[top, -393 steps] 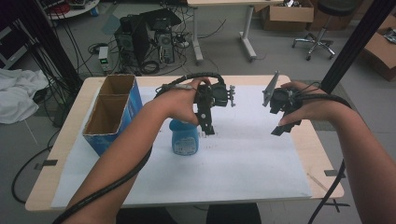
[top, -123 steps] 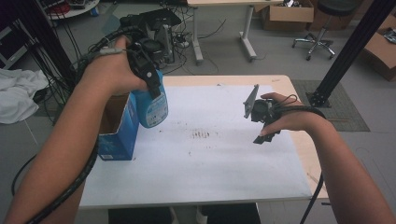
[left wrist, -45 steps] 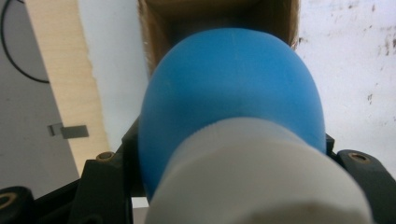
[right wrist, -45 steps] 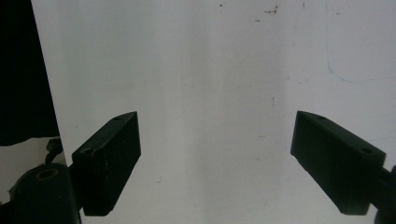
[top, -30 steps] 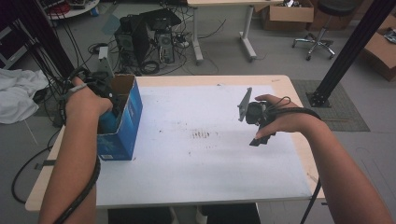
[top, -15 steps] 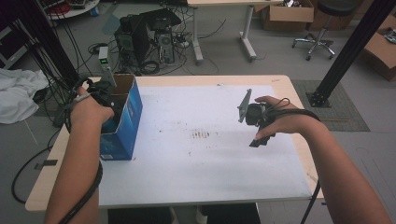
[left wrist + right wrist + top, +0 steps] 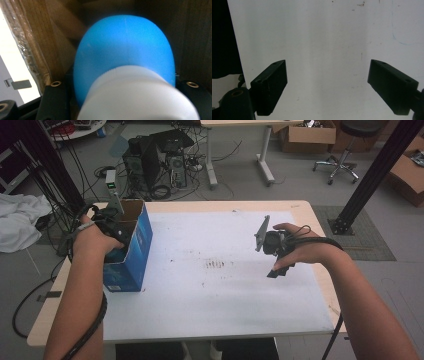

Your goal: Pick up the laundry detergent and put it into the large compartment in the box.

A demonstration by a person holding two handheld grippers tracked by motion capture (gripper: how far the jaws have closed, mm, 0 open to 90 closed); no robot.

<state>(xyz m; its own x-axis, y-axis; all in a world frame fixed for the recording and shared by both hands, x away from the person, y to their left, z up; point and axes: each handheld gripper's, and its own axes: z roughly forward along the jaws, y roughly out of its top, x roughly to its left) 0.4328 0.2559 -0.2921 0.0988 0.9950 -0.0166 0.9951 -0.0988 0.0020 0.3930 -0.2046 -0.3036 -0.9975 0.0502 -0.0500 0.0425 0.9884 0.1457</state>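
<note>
Inside the blue box [image 7: 131, 251] at far left, the left gripper [image 7: 111, 226] pinches a blue bottle [image 7: 125, 50]; right gripper [image 7: 327, 85] hovers, jaws spread.

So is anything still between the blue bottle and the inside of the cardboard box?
No. The blue bottle, gripped by the left gripper, is already down between the cardboard box walls; nothing visible blocks it.

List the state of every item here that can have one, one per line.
Blue box: upright on the table, top open.
Blue bottle: inside the box, white cap on, held between the jaws.
Left hand-held gripper: reaching into the box, shut on the bottle.
Right hand-held gripper: open, holding nothing, above the white table cover.
</note>
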